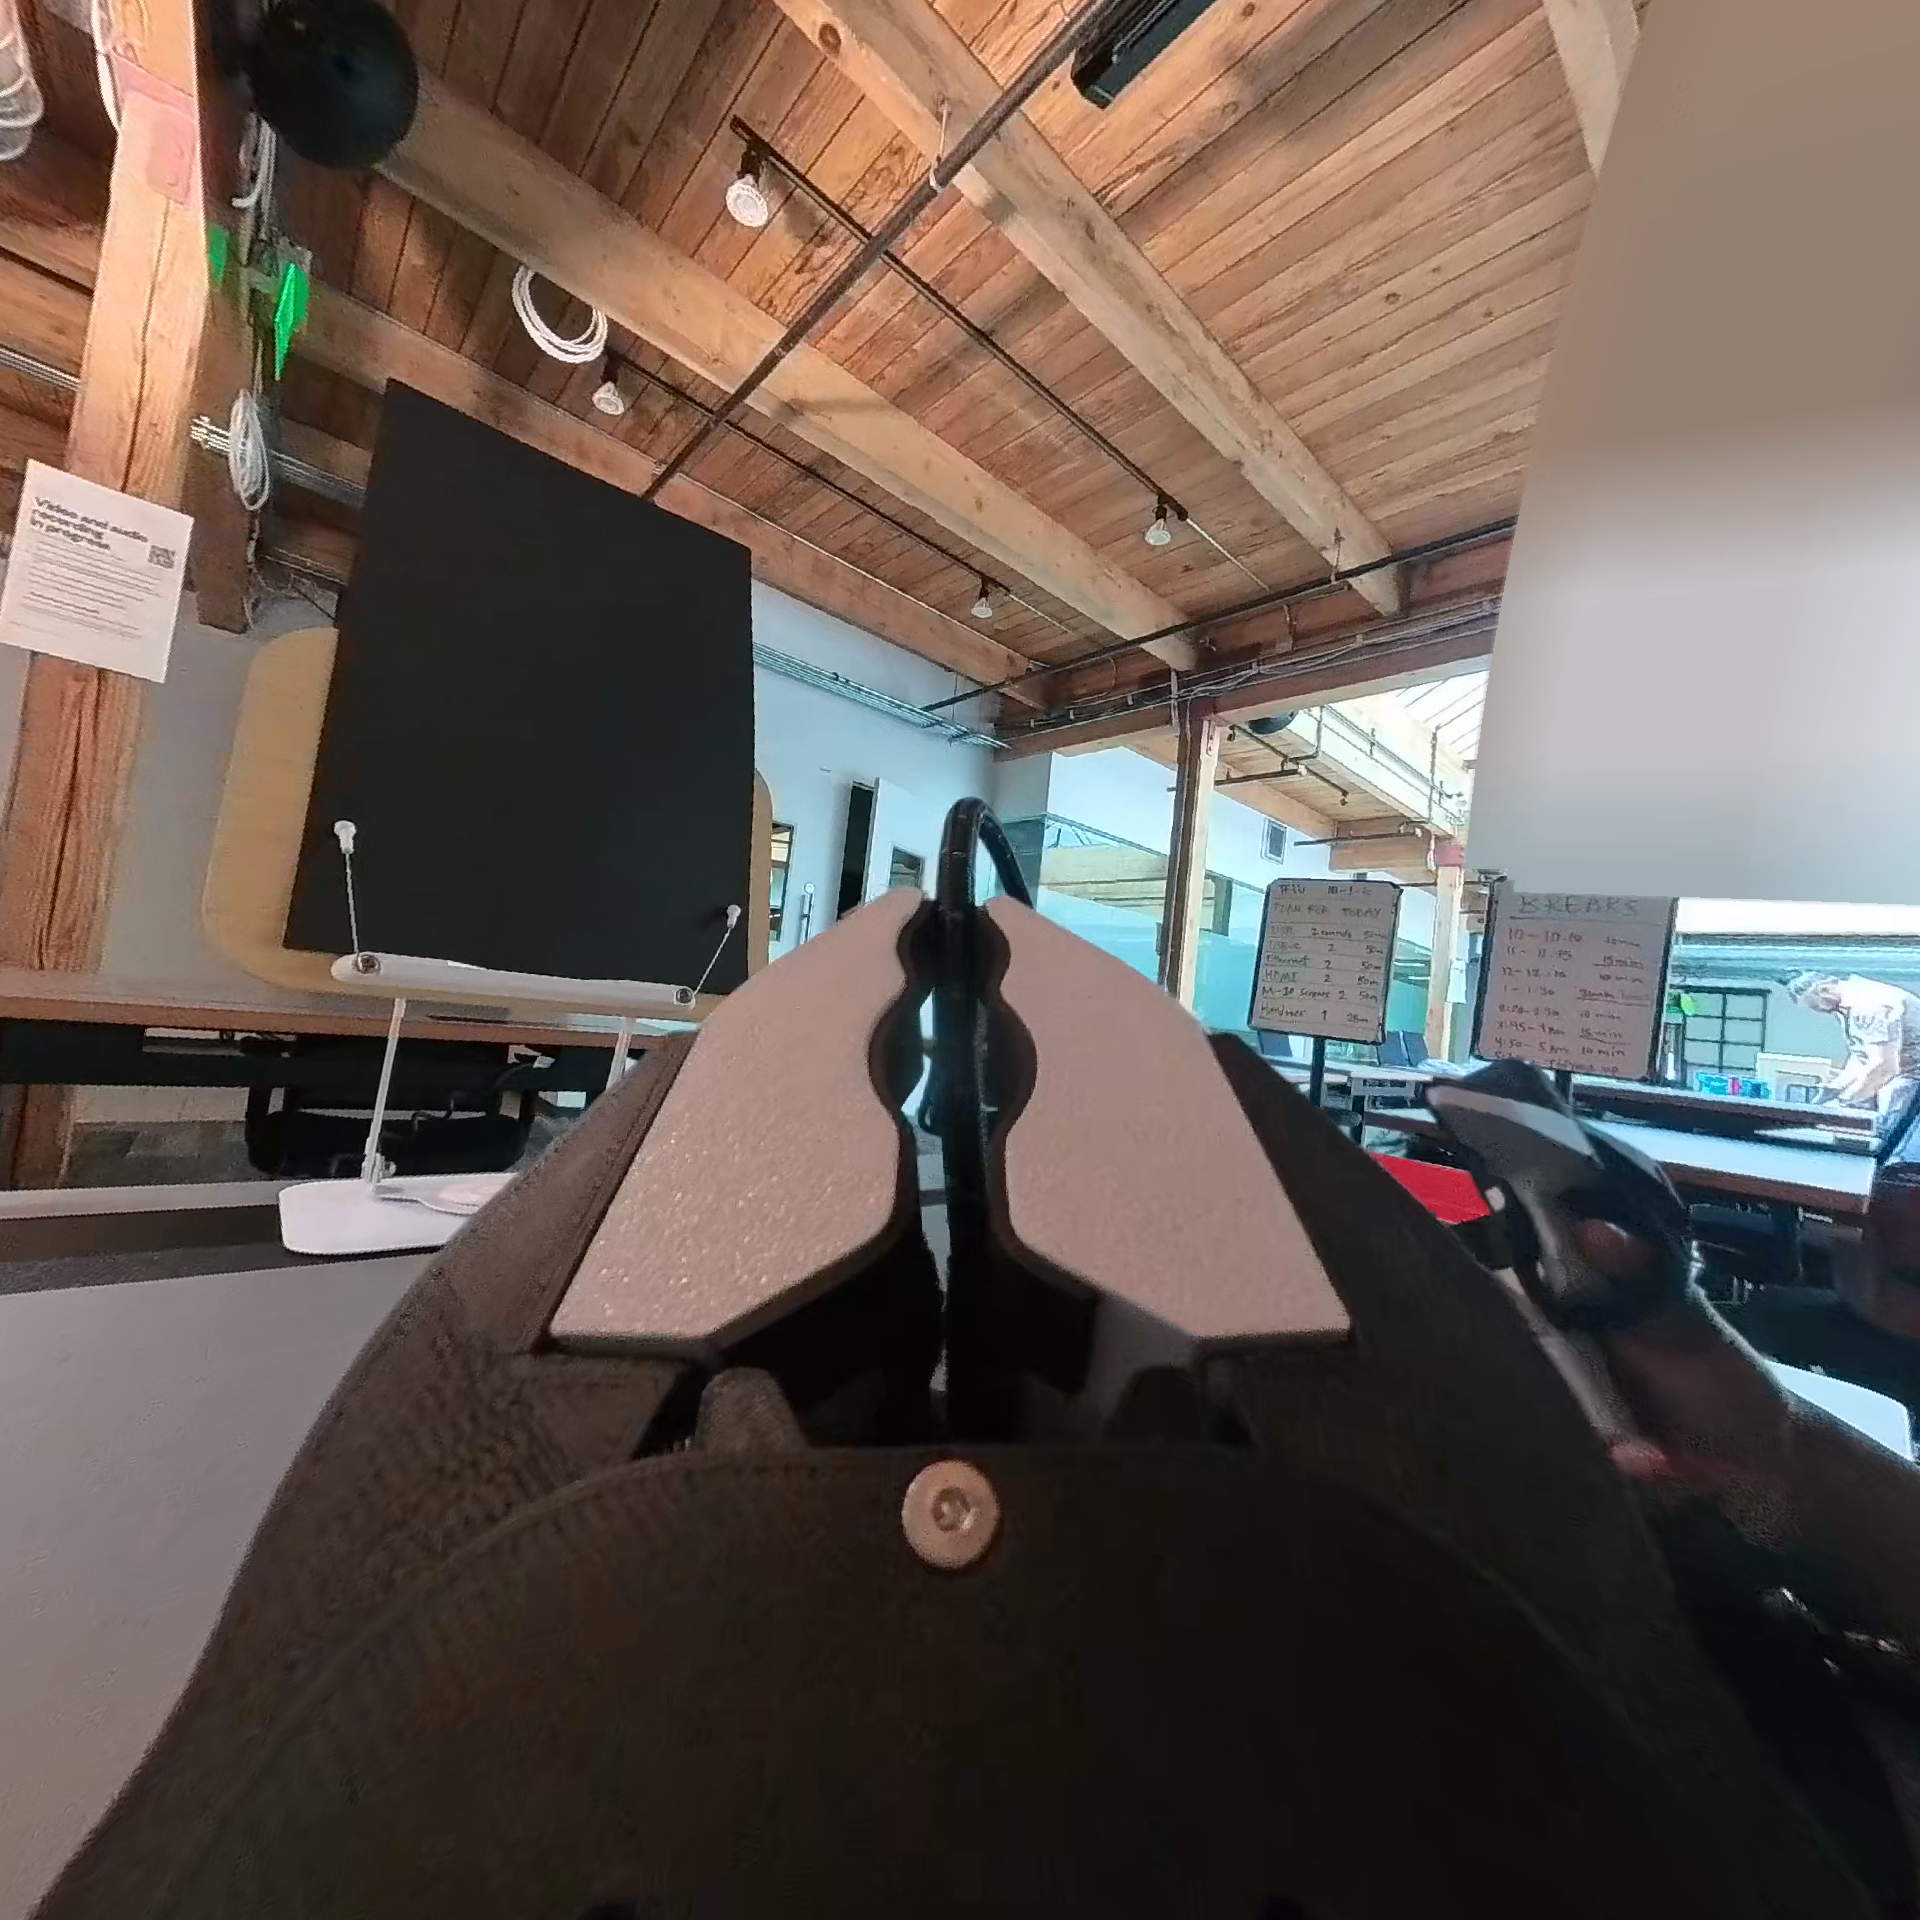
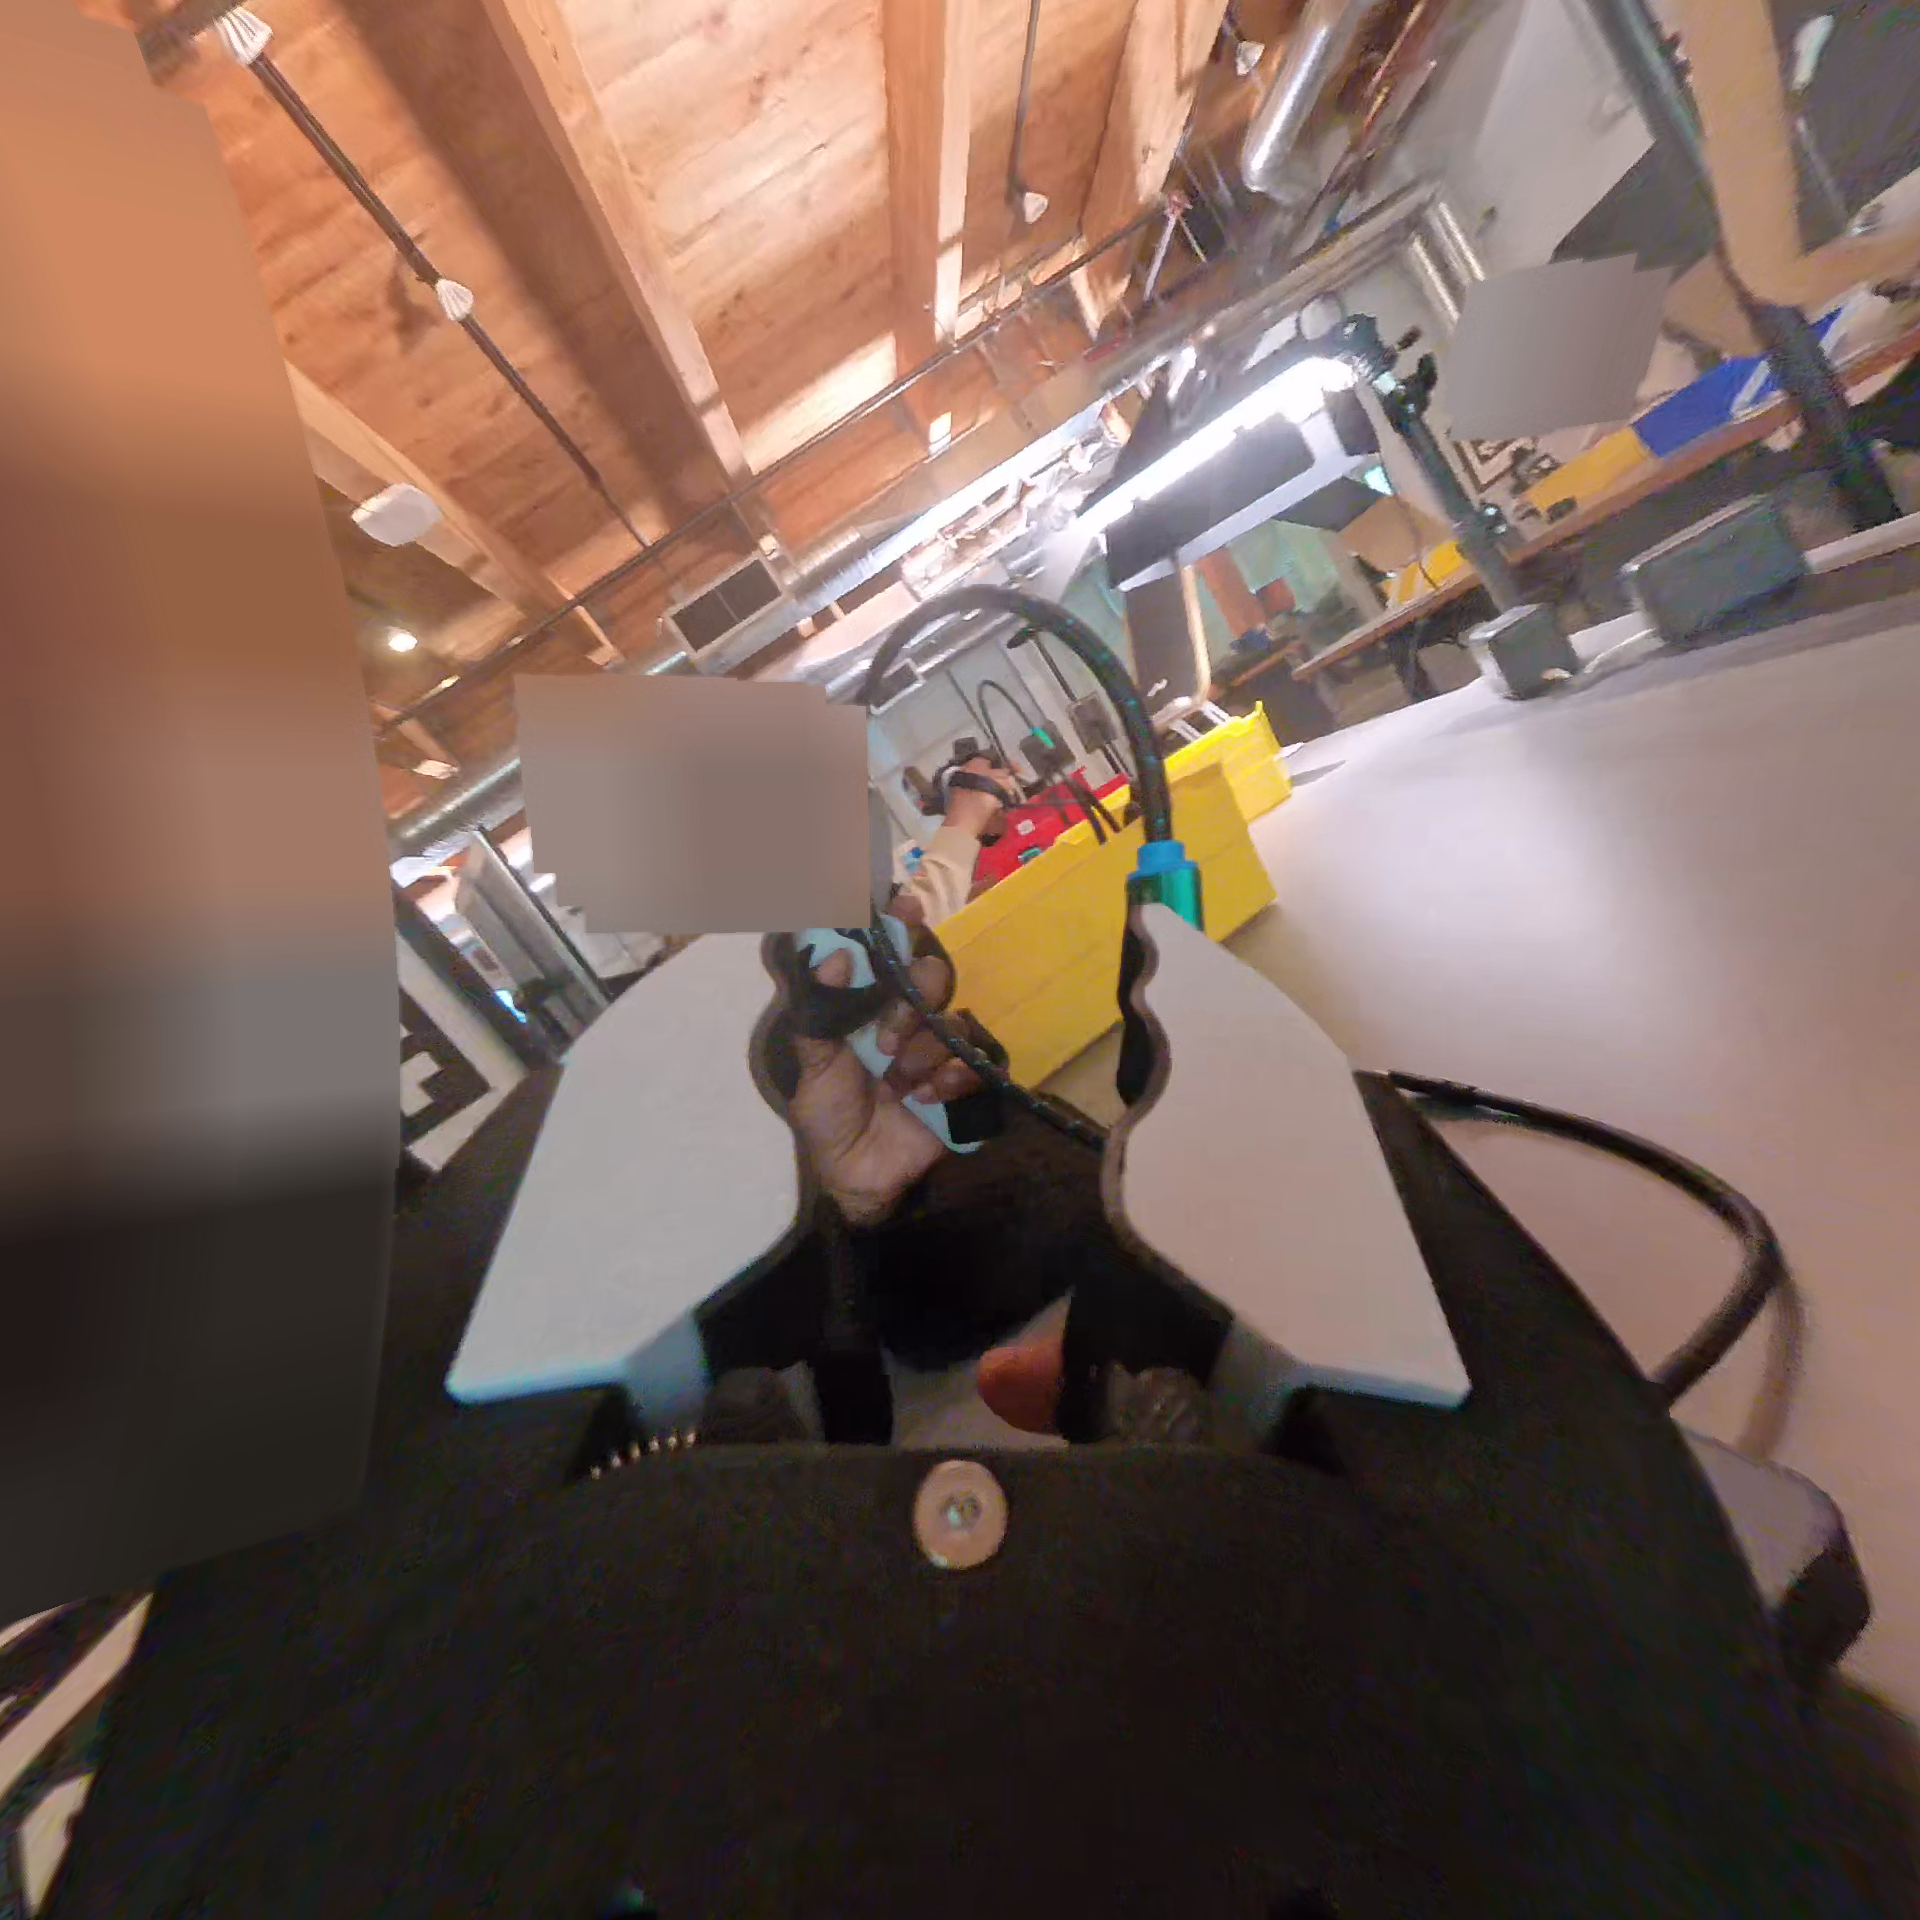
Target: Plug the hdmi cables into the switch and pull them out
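Note:
In the left wrist view my left gripper (image 1: 956, 920) is shut on a black hdmi cable (image 1: 961, 1143). The cable runs up between the fingers and loops over their tips. My right gripper (image 2: 971, 935) is open, its fingers wide apart and holding nothing. A black braided hdmi cable (image 2: 1117, 686) arches above it and ends in a teal connector (image 2: 1164, 878) just beyond the right fingertip (image 2: 1158, 935). Through the gap I see a hand (image 2: 862, 1101) holding the other gripper's handle. The right gripper also shows in the left wrist view (image 1: 1538, 1174). The switch is not in view.
A yellow bin (image 2: 1049, 966) stands on the pale table (image 2: 1507, 935) behind the connector. Another black cable (image 2: 1683, 1205) curls on the table at the right. A black board on a white stand (image 1: 520, 675) stands ahead in the left wrist view. People work at far tables.

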